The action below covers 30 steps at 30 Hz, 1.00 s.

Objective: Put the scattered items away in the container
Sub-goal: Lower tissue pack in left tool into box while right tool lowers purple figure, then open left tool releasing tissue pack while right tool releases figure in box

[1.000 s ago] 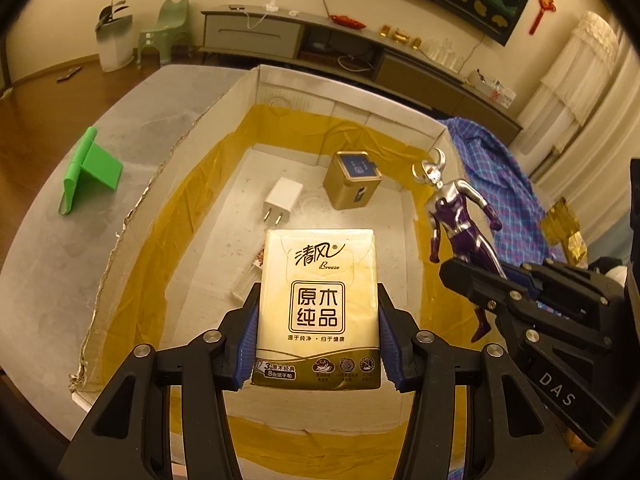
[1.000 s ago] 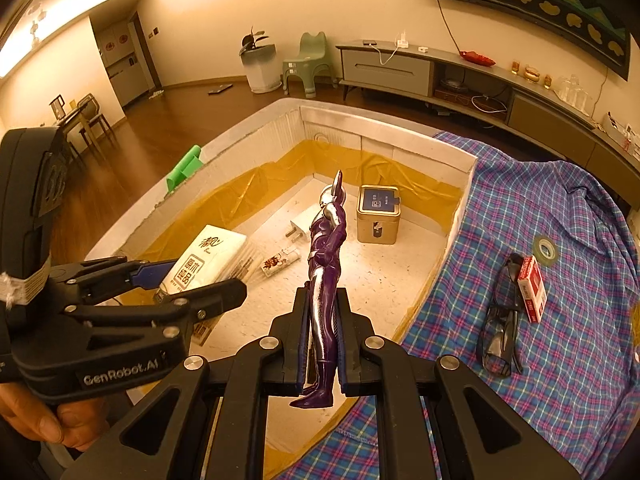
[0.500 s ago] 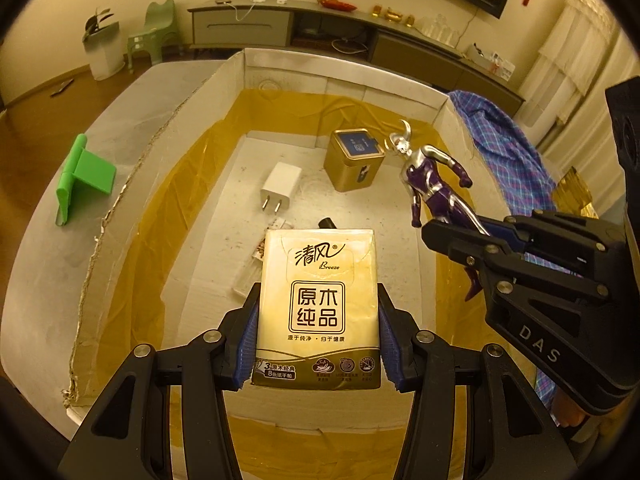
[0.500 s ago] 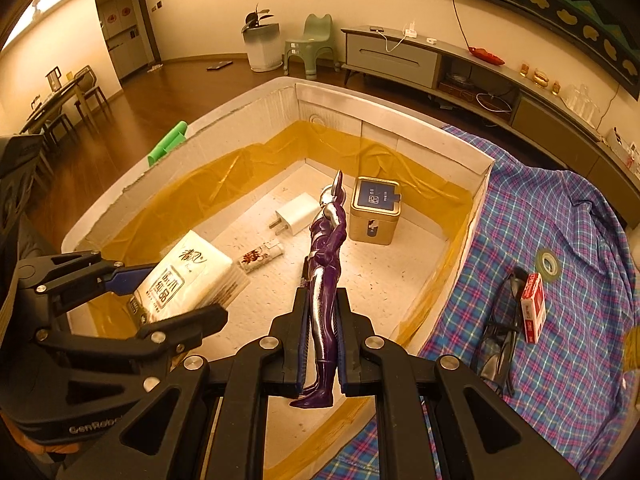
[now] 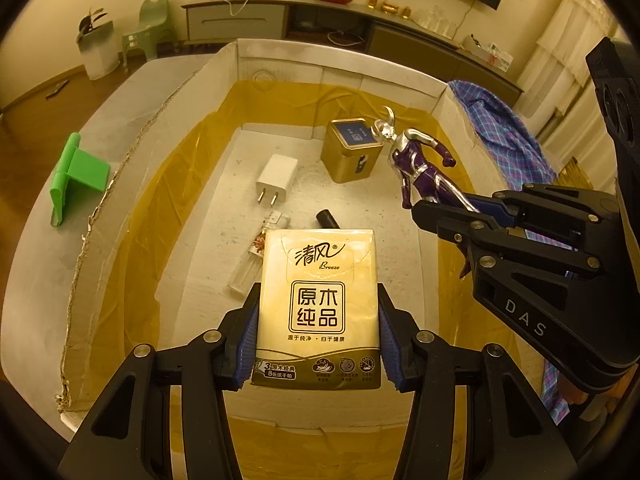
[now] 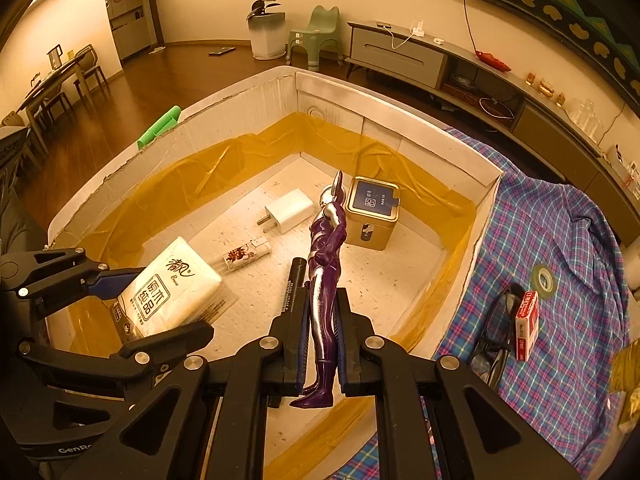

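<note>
Grey table [image 5: 36, 280], cardboard box [image 5: 340, 68], green stand [image 5: 76, 176]

Black marker [image 5: 327, 219] mostly behind the tissue pack [image 5: 318, 304]; clear tube [image 5: 256, 258] partly too; tin label [image 6: 373, 197] unreadable.

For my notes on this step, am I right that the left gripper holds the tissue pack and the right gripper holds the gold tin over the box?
Not quite: the right gripper is shut on the purple figure; the gold tin already stands inside the box, as the right wrist view shows. The left gripper does hold the tissue pack.
</note>
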Each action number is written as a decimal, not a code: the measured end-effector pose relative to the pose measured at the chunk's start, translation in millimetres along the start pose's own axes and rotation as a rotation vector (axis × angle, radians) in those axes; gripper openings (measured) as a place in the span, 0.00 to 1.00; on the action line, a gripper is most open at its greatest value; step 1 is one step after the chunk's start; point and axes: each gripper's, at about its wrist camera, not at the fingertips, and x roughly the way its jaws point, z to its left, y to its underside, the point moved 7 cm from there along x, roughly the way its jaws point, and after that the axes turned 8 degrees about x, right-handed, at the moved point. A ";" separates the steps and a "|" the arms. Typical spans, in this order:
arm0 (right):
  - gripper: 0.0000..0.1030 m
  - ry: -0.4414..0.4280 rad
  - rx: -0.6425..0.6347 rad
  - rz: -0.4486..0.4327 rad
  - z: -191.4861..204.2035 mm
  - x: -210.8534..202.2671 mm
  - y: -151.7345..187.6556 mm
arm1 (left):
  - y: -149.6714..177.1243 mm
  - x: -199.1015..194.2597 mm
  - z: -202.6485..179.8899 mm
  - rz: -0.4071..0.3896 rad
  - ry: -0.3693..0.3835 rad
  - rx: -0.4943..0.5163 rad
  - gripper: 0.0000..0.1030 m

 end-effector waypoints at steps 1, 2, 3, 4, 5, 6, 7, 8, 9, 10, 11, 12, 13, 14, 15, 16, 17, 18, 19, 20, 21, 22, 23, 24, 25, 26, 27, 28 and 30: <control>0.12 0.002 -0.003 0.001 -0.1 0.3 0.0 | 0.0 0.0 0.1 0.001 0.000 -0.001 0.52; 0.12 0.005 -0.006 0.001 0.0 0.4 0.0 | 0.0 0.0 0.0 0.002 0.000 -0.001 0.52; 0.12 0.007 -0.009 0.002 0.1 0.5 0.1 | -0.1 0.1 -0.1 0.003 0.000 -0.001 0.52; 0.12 0.010 -0.013 0.003 0.4 0.7 0.1 | 0.0 0.2 -0.1 0.004 0.001 -0.002 0.52; 0.12 0.013 -0.015 0.004 0.6 0.9 0.0 | -0.1 0.3 -0.3 0.005 0.002 -0.002 0.52; 0.12 0.016 -0.018 0.005 0.6 1.2 0.0 | 0.1 0.3 -0.4 0.006 0.001 -0.002 0.52; 0.12 0.019 -0.020 0.006 0.4 1.3 0.0 | 0.1 0.3 -0.4 0.006 0.000 -0.002 0.52; 0.13 0.023 -0.020 0.006 0.1 1.3 -0.1 | 0.5 0.4 -0.4 0.009 0.000 -0.004 0.53; 0.14 0.028 -0.019 0.005 -0.8 1.1 -0.3 | 0.9 0.7 0.1 0.014 0.000 -0.010 0.53; 0.14 0.032 -0.016 0.004 -1.8 0.5 -0.8 | 1.2 0.6 0.8 0.015 0.000 -0.017 0.53; 0.15 0.033 -0.013 -0.001 -2.6 -0.5 -1.3 | 1.6 0.7 1.7 0.019 -0.003 -0.023 0.53; 0.15 0.036 -0.011 -0.002 -3.2 -1.1 -1.5 | 2.0 1.2 2.9 0.024 -0.006 -0.027 0.53; 0.16 0.038 -0.011 -0.003 -3.5 -1.6 -1.6 | 2.6 1.3 4.0 0.027 -0.009 -0.031 0.53; 0.16 0.039 -0.011 -0.005 -3.6 -2.5 -1.6 | 3.1 1.3 5.2 0.031 -0.013 -0.037 0.53; 0.16 0.039 -0.011 -0.006 -3.4 -4.1 -1.4 | 3.9 0.8 6.6 0.033 -0.016 -0.041 0.53; 0.16 0.039 -0.010 -0.007 -3.2 -5.1 -1.2 | 4.7 -0.1 7.4 0.033 -0.018 -0.045 0.53; 0.16 0.039 -0.011 -0.008 -3.0 -6.2 -1.1 | 5.0 -0.5 8.0 0.034 -0.019 -0.047 0.53; 0.16 0.040 -0.011 -0.010 -2.8 -8.3 -0.7 | 5.7 -1.3 8.0 0.035 -0.019 -0.048 0.53; 0.17 0.039 -0.010 -0.011 -2.8 -9.7 -0.3 | 6.1 -2.1 7.9 0.036 -0.019 -0.048 0.53; 0.17 0.038 -0.008 -0.012 -2.6 -11.4 0.3 | 6.6 -3.3 7.4 0.037 -0.020 -0.047 0.53; 0.17 0.037 -0.007 -0.014 -2.3 -13.5 1.0 | 6.8 -4.6 6.5 0.037 -0.020 -0.045 0.53; 0.17 0.035 -0.007 -0.014 -1.9 -15.4 1.6 | 6.9 -6.0 5.5 0.035 -0.020 -0.043 0.53; 0.18 0.034 -0.006 -0.016 -1.5 -17.9 2.3 | 6.5 -7.4 4.1 0.034 -0.018 -0.040 0.54; 0.21 0.033 -0.006 -0.018 -0.9 -20.3 3.3 | 6.2 -9.2 2.7 0.033 -0.015 -0.038 0.54; 0.22 0.034 -0.004 -0.023 -0.5 -22.9 3.8 | 5.9 -10.7 1.8 0.031 -0.014 -0.038 0.54; 0.23 0.033 -0.004 -0.025 -0.1 -25.4 4.5 | 5.6 -13.2 0.3 0.029 -0.012 -0.038 0.54; 0.24 0.032 -0.003 -0.028 0.3 -28.2 5.3 | 5.3 -14.9 -0.7 0.027 -0.013 -0.036 0.54; 0.24 0.029 -0.001 -0.031 0.5 -31.3 6.5 | 5.3 -16.9 -1.6 0.025 -0.015 -0.035 0.54; 0.25 0.017 0.010 -0.038 0.4 -38.0 8.2 | 5.7 -22.3 -3.8 0.018 -0.018 -0.030 0.54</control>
